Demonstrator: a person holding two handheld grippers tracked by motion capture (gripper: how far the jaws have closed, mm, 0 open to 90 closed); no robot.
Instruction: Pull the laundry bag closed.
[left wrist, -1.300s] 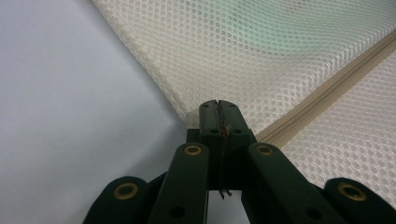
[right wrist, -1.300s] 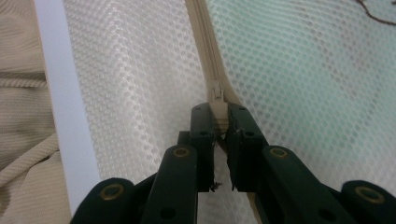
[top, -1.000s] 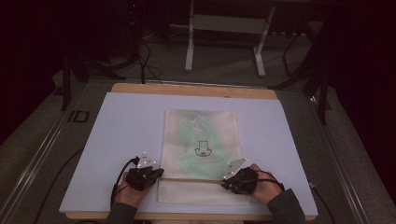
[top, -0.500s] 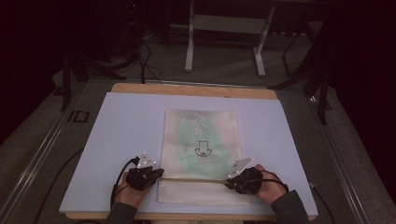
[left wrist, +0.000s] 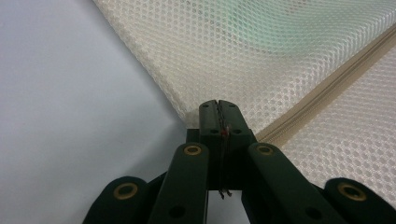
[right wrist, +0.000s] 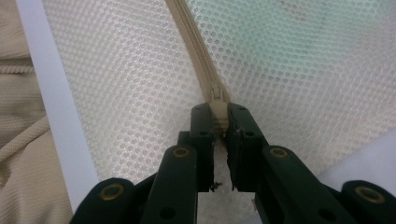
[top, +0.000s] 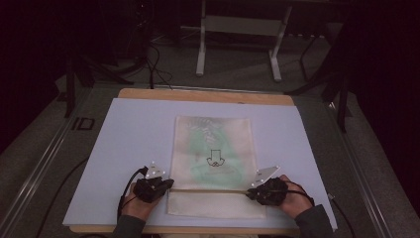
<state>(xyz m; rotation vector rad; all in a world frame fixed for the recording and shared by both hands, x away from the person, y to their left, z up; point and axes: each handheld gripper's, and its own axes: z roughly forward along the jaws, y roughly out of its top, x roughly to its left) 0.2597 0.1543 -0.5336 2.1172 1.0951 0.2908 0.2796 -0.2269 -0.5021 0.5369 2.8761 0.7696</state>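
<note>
A cream mesh bag [top: 213, 148] with a green item and a black print inside lies flat on the white board [top: 129, 144]. A beige zipper [top: 208, 190] runs across its near part. My left gripper [top: 168, 184] is shut on the bag's left edge at the zipper's end; in the left gripper view its tips [left wrist: 218, 107] pinch the mesh bag [left wrist: 261, 56] beside the zipper [left wrist: 327, 88]. My right gripper [top: 250, 193] is at the zipper's right end. There the right gripper [right wrist: 218, 114] is shut on the zipper pull [right wrist: 217, 105].
The board rests on a wooden table [top: 198, 95] with bare board to the left, right and beyond the bag. A metal stand [top: 237, 44] and cables [top: 153, 64] sit on the floor behind. Beige knit fabric [right wrist: 18, 140] lies past the board's near edge.
My right gripper has slid a little to the right along the zipper line. The left gripper has stayed at the bag's left edge.
</note>
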